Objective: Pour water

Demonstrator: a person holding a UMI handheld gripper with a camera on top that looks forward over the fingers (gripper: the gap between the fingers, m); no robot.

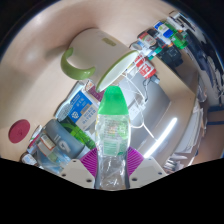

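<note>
Two purple-padded fingers of the gripper (112, 172) clamp a clear water bottle (112, 140) with a green cap, upright to keep water in. Beyond waits a white mug (88, 52) with a green handle, likely the pouring target.

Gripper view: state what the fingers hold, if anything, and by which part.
The gripper is shut on the clear bottle with the green cap, both pink pads pressing its lower body from either side, cap pointing away beyond the fingers.
</note>
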